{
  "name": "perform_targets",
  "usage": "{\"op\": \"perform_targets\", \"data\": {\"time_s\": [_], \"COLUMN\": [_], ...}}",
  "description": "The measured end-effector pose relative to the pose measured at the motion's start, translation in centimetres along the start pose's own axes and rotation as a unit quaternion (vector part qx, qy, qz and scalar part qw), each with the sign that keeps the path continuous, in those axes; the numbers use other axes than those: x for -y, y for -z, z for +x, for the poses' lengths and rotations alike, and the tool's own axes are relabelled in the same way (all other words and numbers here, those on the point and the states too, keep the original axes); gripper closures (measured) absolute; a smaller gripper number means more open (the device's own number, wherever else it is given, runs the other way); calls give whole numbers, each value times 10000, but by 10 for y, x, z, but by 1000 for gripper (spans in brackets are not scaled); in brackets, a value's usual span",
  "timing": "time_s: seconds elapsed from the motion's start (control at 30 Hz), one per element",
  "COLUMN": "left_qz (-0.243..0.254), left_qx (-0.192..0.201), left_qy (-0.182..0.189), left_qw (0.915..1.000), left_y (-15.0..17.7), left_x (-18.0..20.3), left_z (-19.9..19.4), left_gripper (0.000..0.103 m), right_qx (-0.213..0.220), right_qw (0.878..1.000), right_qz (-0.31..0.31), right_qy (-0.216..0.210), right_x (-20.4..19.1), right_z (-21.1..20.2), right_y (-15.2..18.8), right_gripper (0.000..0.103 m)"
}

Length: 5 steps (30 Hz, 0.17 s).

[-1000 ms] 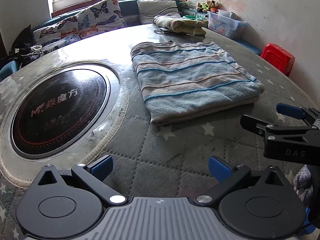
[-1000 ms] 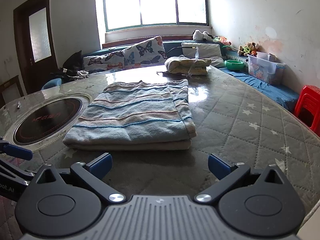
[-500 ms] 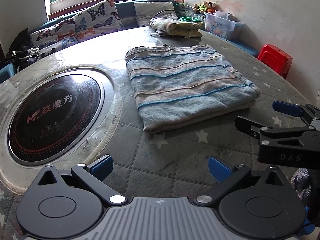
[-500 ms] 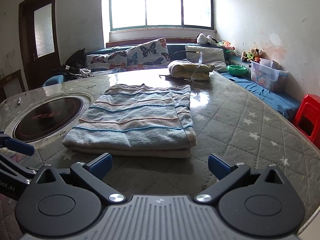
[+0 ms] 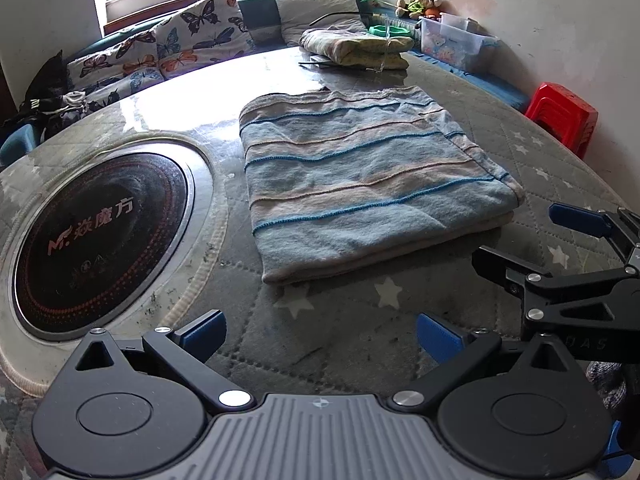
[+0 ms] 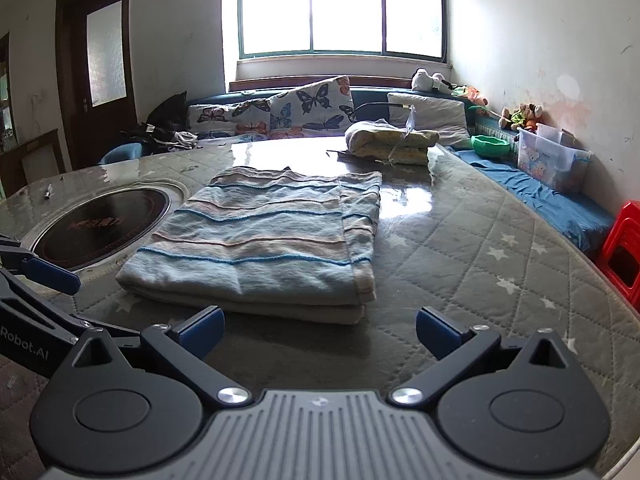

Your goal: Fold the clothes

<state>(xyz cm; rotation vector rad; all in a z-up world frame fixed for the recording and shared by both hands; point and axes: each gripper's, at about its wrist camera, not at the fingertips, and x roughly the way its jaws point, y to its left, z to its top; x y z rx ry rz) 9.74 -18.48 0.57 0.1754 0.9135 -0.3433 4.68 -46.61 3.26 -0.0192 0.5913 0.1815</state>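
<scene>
Both claws, left claw (image 5: 320, 330) & right claw (image 6: 320, 328), gape wide w/ nothing held, just short of the folded striped cloth (image 6: 264, 240) mid-desk (image 6: 500, 240), straight ahead, right claw nearer.

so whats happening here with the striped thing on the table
A person is folding clothes with a handheld gripper in each hand. The striped garment lies folded into a flat rectangle on the quilted table, beside the round black cooktop. Neither gripper touches it: the left gripper and right gripper are both open and empty, just short of its near edge.
</scene>
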Motion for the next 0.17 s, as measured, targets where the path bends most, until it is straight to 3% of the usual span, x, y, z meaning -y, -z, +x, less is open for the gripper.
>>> {"op": "perform_targets", "data": {"time_s": [0.17], "left_qz": [-50], "left_qx": [-78], "left_qy": [-147], "left_qw": [9998], "left_y": [0], "left_x": [-1], "left_z": [4], "left_gripper": [0], "right_qx": [-84], "right_qw": [9999], "right_qz": [86], "right_qy": [-66], "right_x": [9], "right_z": [5], "right_y": [2], "right_gripper": [0]}}
